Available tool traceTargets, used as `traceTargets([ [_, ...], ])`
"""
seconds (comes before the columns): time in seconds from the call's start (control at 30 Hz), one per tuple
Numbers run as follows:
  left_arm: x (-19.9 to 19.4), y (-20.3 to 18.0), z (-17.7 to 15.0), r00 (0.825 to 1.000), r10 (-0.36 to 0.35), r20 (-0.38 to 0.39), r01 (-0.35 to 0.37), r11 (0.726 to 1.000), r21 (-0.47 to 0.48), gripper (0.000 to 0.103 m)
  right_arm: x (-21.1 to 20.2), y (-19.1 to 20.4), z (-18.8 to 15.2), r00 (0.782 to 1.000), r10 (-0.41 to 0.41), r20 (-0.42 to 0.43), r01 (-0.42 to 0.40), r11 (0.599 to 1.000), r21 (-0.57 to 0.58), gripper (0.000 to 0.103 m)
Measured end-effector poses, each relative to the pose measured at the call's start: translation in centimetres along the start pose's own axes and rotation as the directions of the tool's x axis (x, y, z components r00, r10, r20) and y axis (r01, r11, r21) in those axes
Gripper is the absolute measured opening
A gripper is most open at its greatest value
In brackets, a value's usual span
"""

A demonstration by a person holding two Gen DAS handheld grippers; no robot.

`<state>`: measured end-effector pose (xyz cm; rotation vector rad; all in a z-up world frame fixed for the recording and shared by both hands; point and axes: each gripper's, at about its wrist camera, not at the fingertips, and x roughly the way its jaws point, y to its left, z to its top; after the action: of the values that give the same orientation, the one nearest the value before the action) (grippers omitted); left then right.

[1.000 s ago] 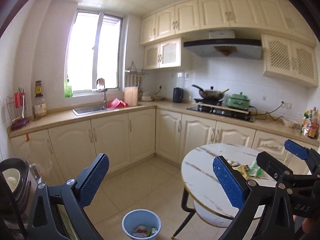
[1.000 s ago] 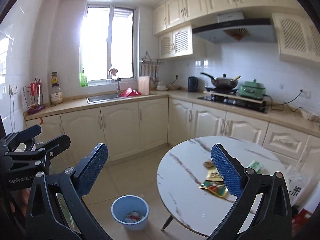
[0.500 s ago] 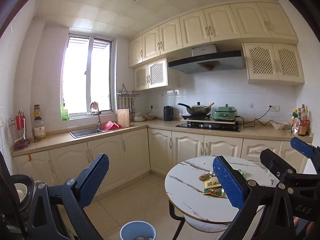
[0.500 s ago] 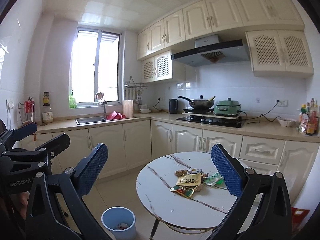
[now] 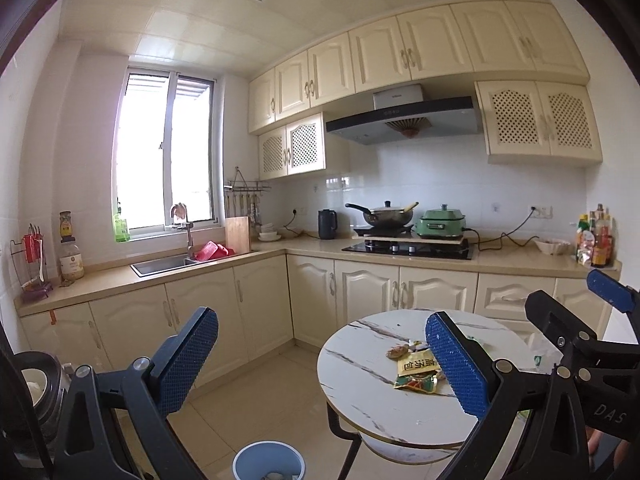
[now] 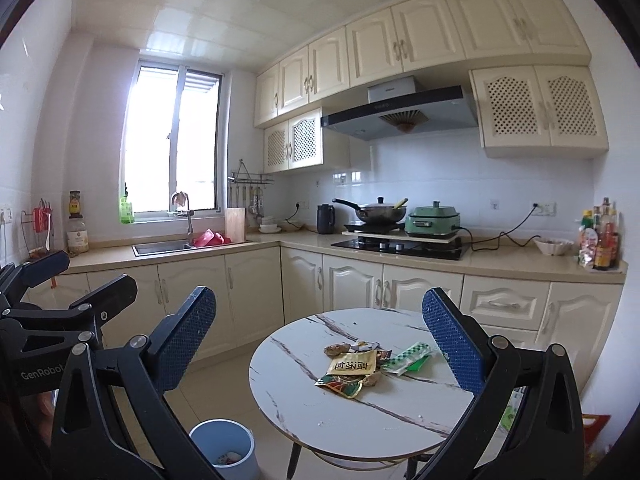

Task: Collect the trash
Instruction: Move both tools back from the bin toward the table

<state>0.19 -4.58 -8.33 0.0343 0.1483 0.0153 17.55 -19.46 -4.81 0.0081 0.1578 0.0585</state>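
On the round marble table (image 6: pixel 320 412) (image 5: pixel 360 396) lies a small heap of trash: a gold snack packet (image 6: pixel 352 364) (image 5: pixel 416 366), a green-and-white wrapper (image 6: pixel 408 360), a brown lump (image 6: pixel 334 350) and a crumpled green-red wrapper (image 6: pixel 342 385). A blue bin (image 6: pixel 224 448) (image 5: pixel 268 460) stands on the floor left of the table, with a few scraps inside. My right gripper (image 6: pixel 318 320) hangs open in the air short of the table, holding nothing. My left gripper (image 5: pixel 320 336) is open too, to the left of the right one and level with it.
Cream cabinets and a counter run along the back and left walls, with a sink (image 6: pixel 160 247), a stove with a wok (image 6: pixel 380 212) and a green cooker (image 6: pixel 434 220). Condiment bottles (image 6: pixel 602 240) stand far right. A rice cooker (image 5: pixel 36 384) sits low left. Tiled floor separates table and cabinets.
Both views have tilted upward and drawn back: the ceiling now shows, the bin has dropped to the bottom edge, and the table with its wrappers has shifted left. Both grippers stayed open.
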Motion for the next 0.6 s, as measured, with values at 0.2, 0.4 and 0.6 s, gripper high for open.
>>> traceTargets([
  [0.2,2.2,0.3,1.2,1.000,-0.017,-0.017,0.017,1.000,0.010,0.102,0.5,-0.7,-0.4,1.000,-0.013,-0.013,0.013,1.000,0.008,0.103],
  [0.4,5.7,-0.7,1.0,0.994,-0.076,-0.073,0.077,0.997,0.011,0.102,2.0,-2.4,-1.6,0.998,-0.033,-0.055,0.035,0.999,0.032,0.103],
  [0.6,12.2,-2.8,0.1,0.974,-0.111,-0.196,0.114,0.993,0.005,0.102,4.9,-6.3,-4.3,0.985,-0.102,-0.141,0.112,0.991,0.069,0.103],
])
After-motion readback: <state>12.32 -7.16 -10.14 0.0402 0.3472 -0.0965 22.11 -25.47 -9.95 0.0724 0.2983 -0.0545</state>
